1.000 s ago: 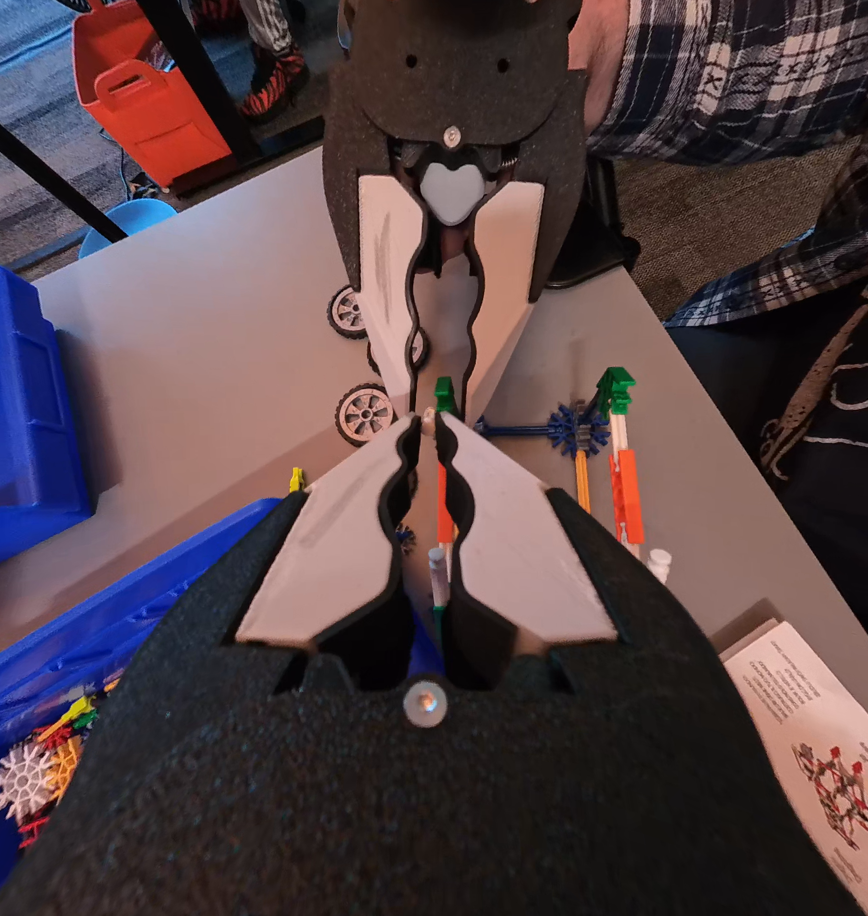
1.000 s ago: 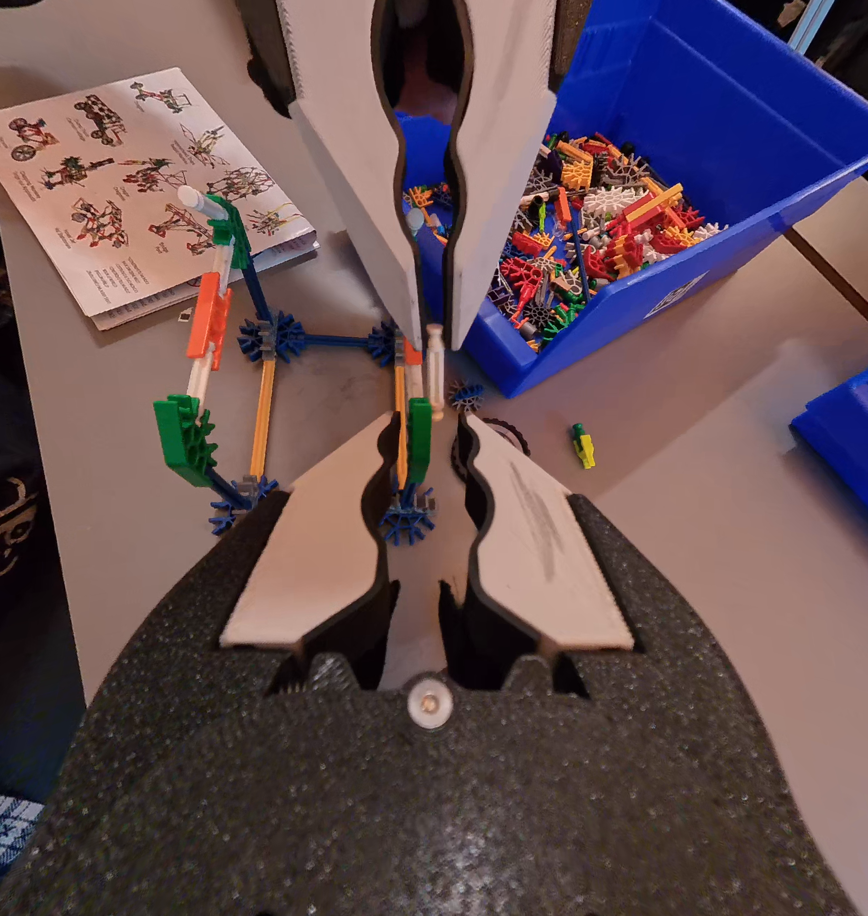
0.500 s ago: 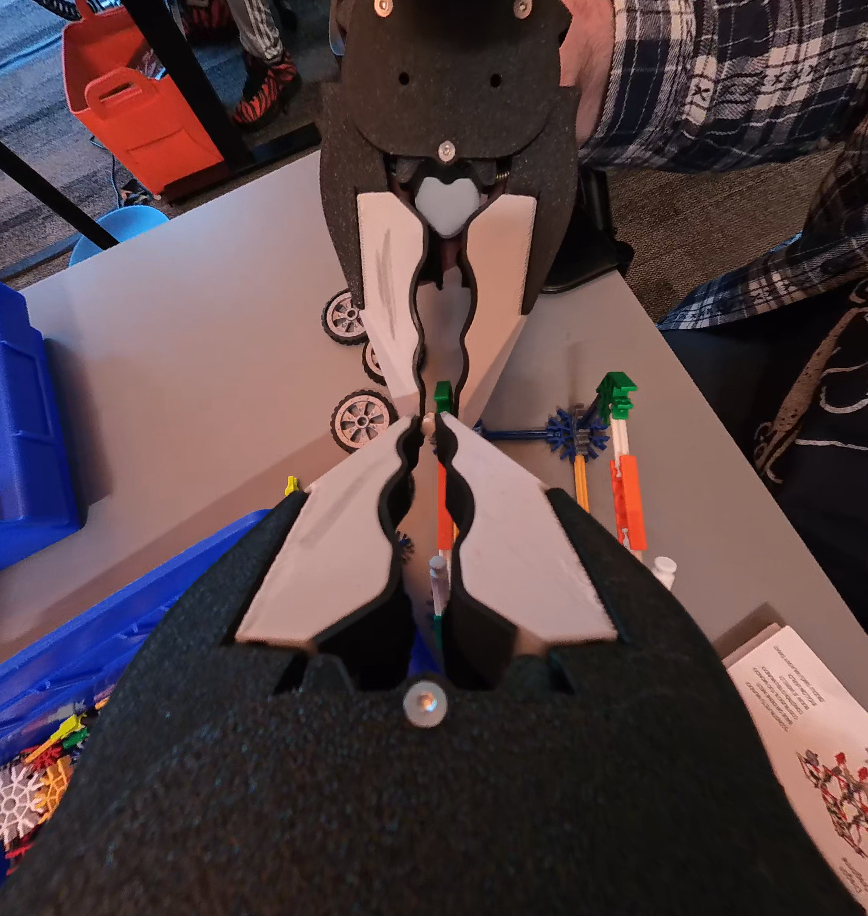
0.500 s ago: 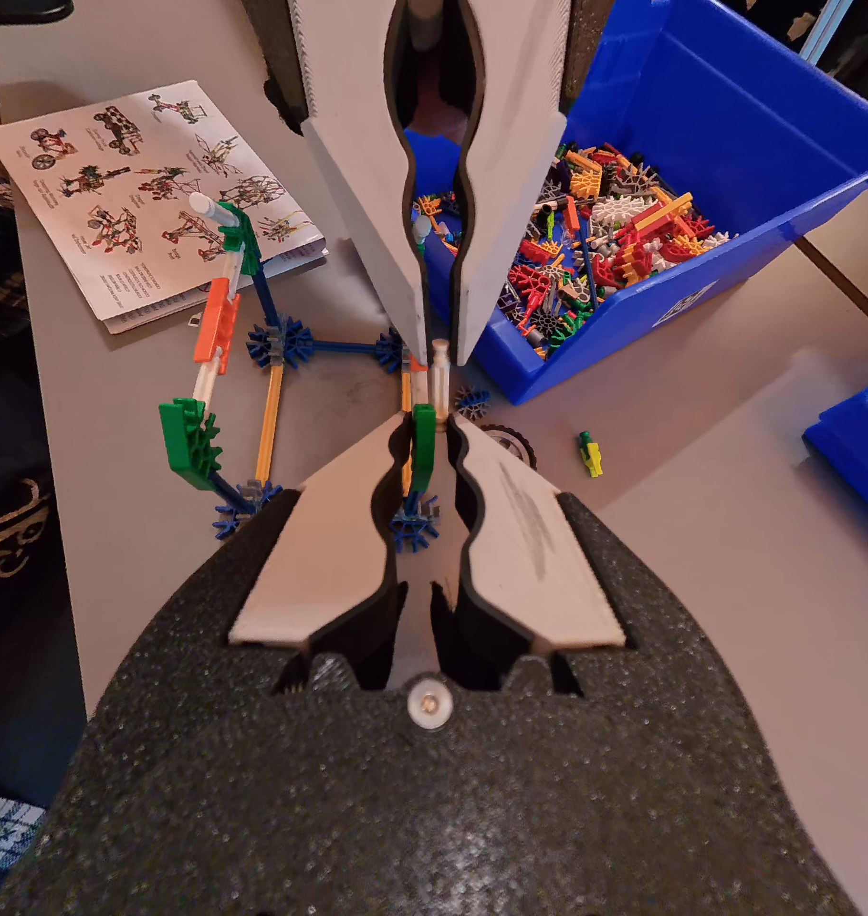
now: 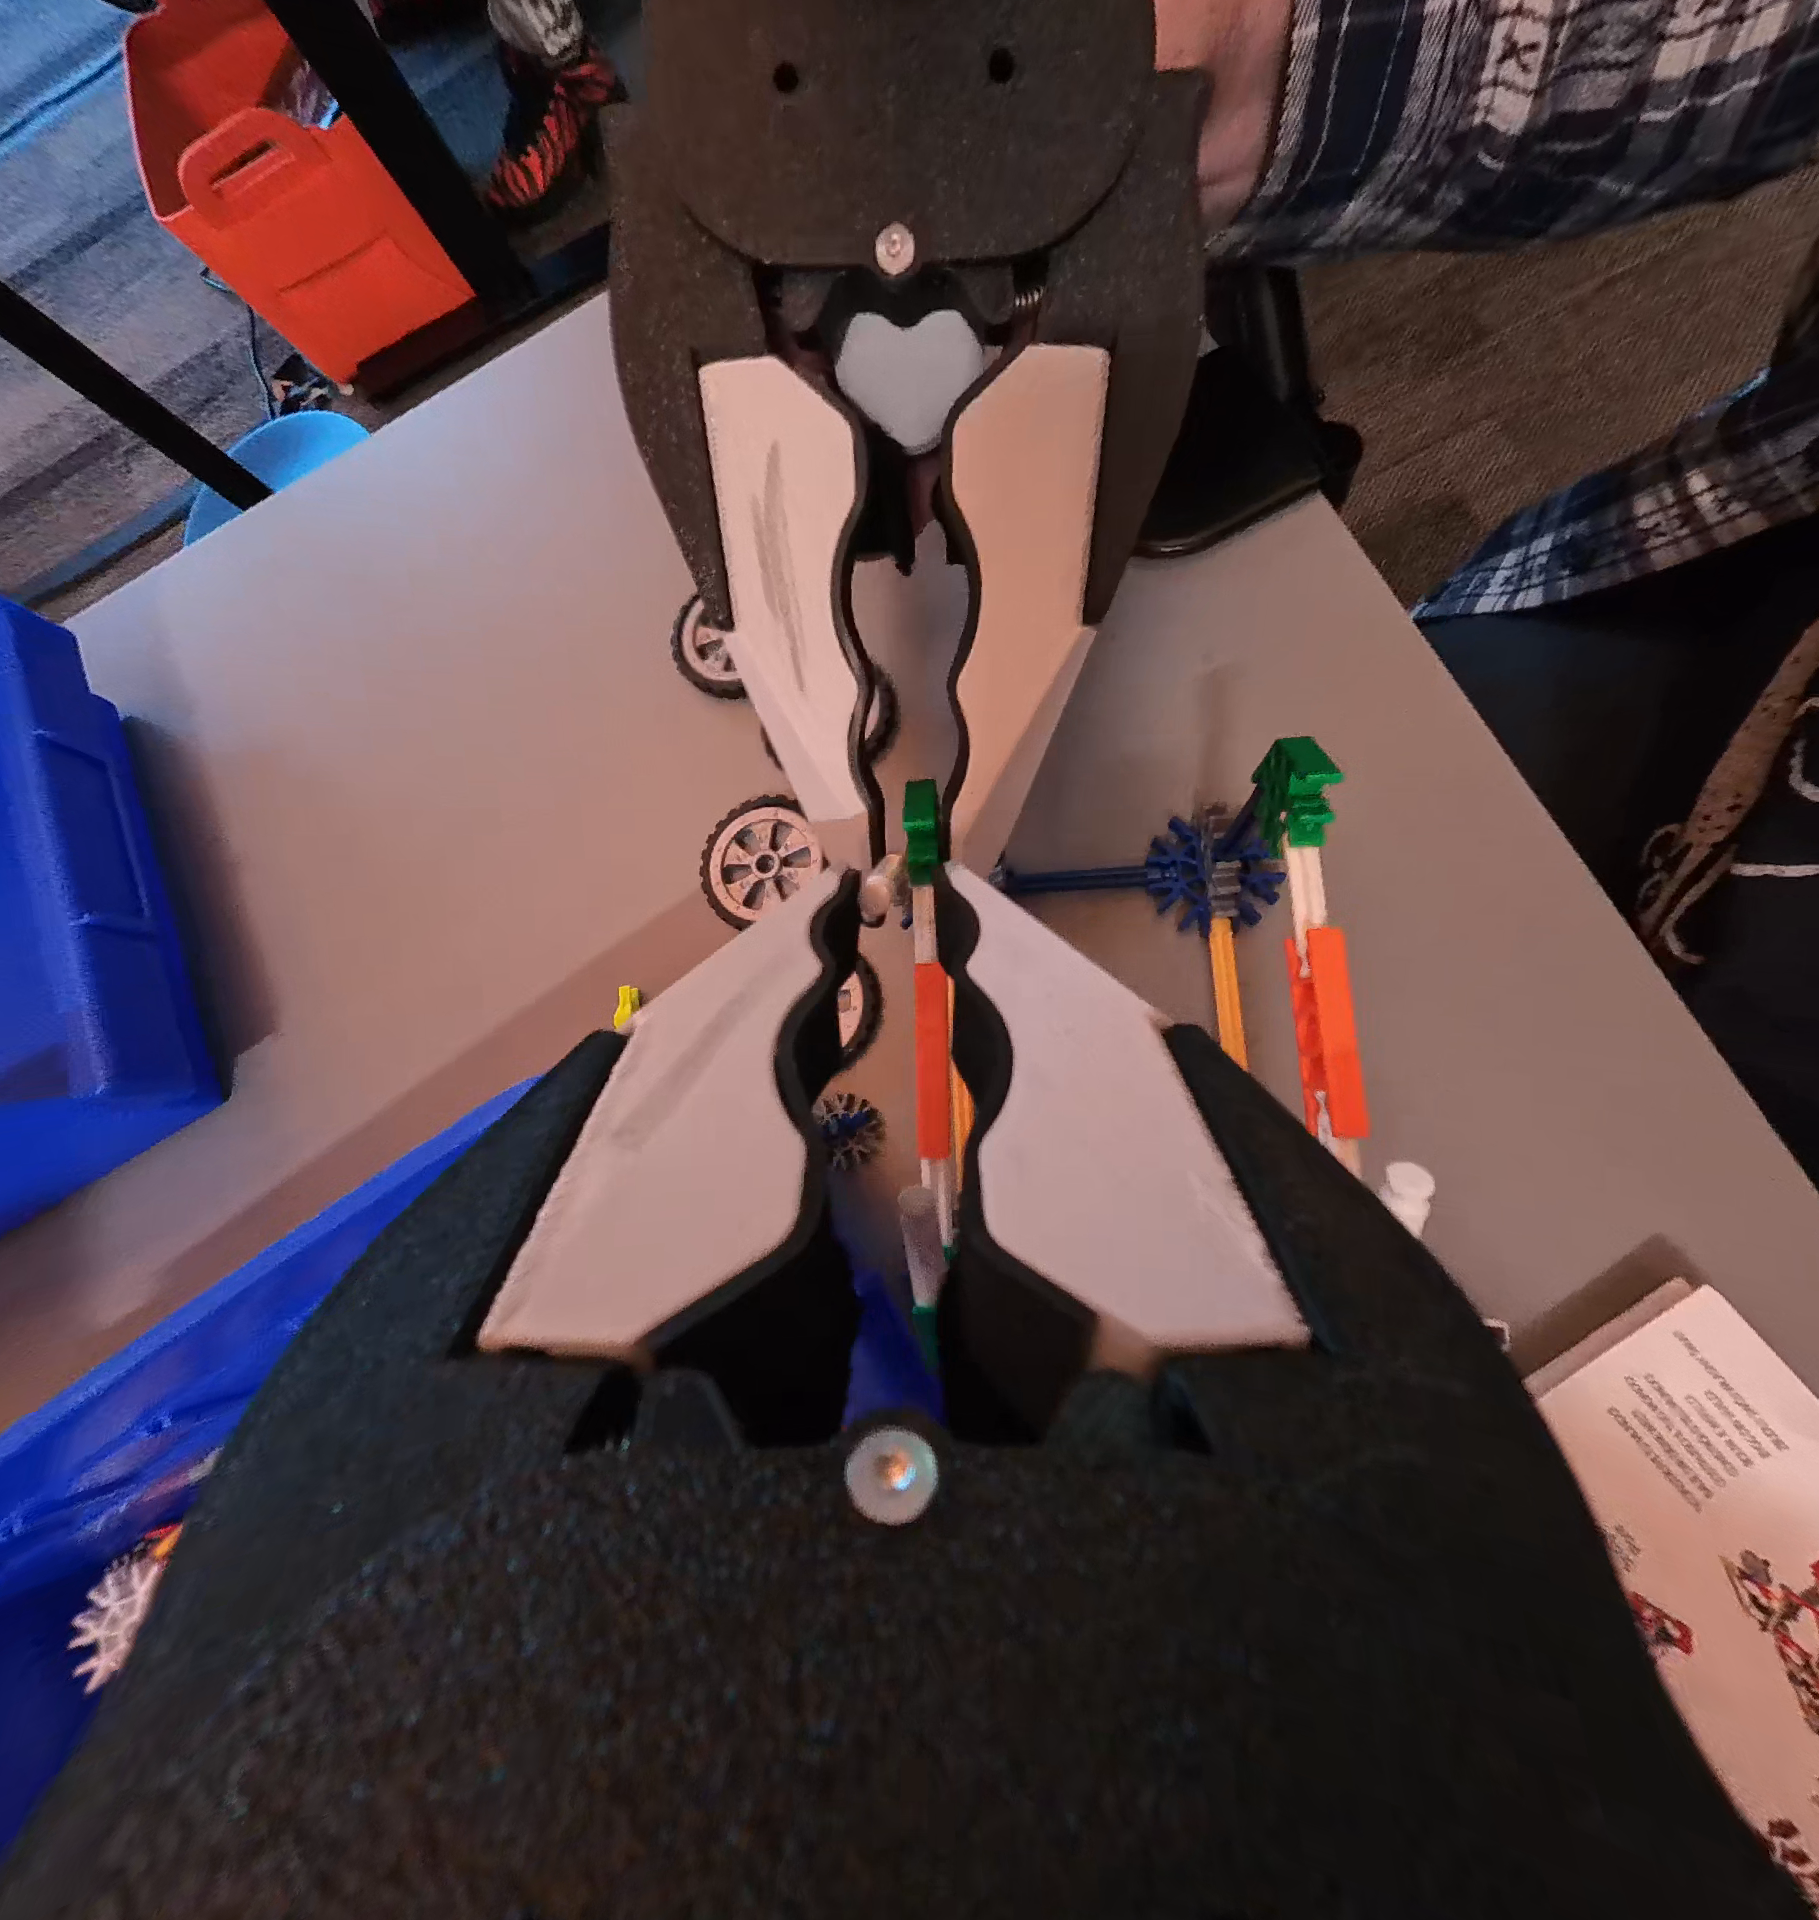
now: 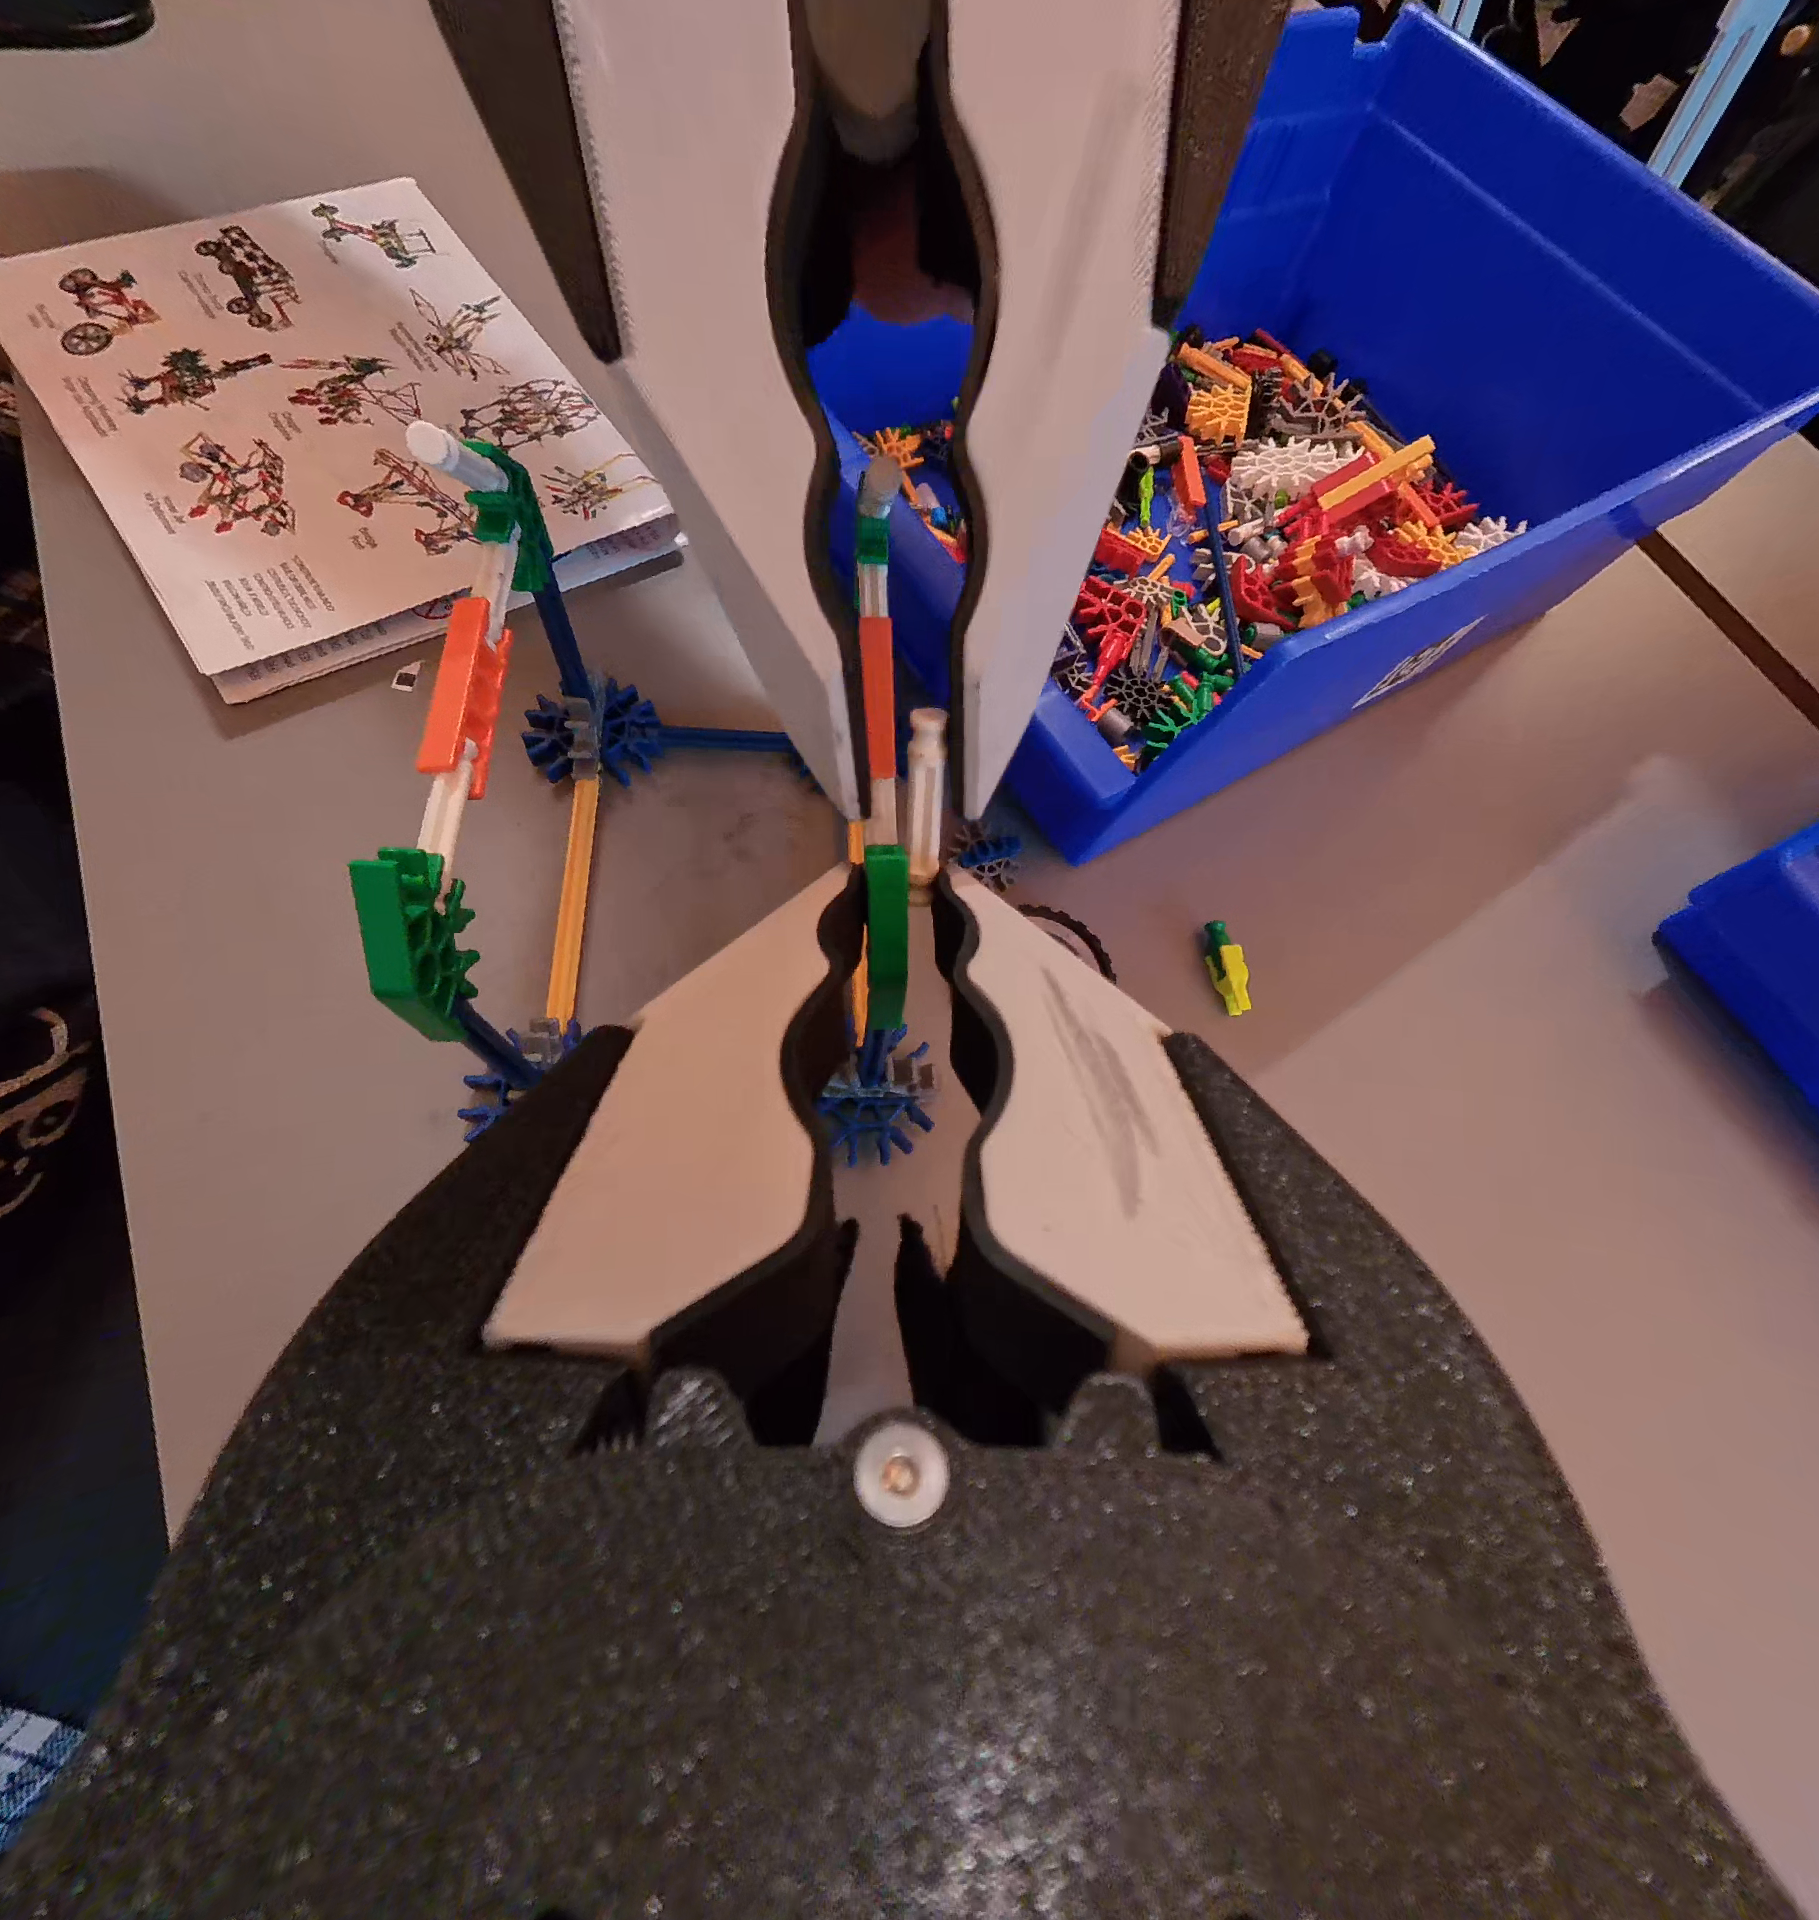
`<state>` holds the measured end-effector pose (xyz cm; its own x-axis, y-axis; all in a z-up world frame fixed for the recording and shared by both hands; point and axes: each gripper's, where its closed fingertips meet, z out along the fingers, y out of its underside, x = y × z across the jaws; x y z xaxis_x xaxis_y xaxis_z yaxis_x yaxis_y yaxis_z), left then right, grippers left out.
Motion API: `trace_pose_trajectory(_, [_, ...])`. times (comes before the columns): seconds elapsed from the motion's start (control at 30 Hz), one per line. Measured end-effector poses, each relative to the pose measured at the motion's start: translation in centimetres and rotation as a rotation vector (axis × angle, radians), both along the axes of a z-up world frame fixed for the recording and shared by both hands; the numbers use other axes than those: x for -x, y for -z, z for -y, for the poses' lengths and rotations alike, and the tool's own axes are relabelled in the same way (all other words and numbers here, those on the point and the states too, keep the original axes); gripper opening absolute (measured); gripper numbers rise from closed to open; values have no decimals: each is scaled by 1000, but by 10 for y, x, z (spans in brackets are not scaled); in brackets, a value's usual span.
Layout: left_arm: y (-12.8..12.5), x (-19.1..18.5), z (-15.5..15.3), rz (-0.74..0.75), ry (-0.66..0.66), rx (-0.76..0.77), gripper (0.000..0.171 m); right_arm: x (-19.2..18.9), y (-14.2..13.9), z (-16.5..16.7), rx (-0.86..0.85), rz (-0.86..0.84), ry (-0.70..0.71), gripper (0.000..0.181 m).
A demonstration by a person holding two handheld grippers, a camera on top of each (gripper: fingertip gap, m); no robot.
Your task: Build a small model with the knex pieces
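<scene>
Left gripper (image 5: pixel 900 883) nearly closed, holding a short grey rod (image 6: pixel 926 790). Right gripper (image 6: pixel 889 868) narrow, clamped on green connector (image 6: pixel 884 925) of the toy frame (image 6: pixel 572 727). Both meet tip to tip above grey table (image 6: pixel 1404 1195). Blue bin (image 6: pixel 1507 343) of parts beside; booklet (image 6: pixel 261 416) opposite. Three wheels (image 5: pixel 765 862) visible.

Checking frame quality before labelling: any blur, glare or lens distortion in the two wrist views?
Left wrist view: strong wide-angle bowing at the edges; the blue bin and table smear slightly, the green connector is fairly sharp; warm, dim light. Right wrist view: sharper, the parts bin and booklet crisp; a soft sheen on the right hand-held gripper body near the bottom edge; same edge bowing.
</scene>
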<state>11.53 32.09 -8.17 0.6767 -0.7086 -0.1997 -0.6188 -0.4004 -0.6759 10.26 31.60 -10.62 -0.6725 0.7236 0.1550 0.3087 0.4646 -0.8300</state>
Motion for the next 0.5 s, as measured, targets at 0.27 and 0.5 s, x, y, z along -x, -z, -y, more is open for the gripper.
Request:
trace_pose_trajectory(0.27, [0,-1,-4,28,-9,-14,4,1,1,-2,23,3,14,14])
trace_pose_trajectory(0.5, [-2,-1,-2,65,-11,-8,4,1,4,-1,27,11,11,18])
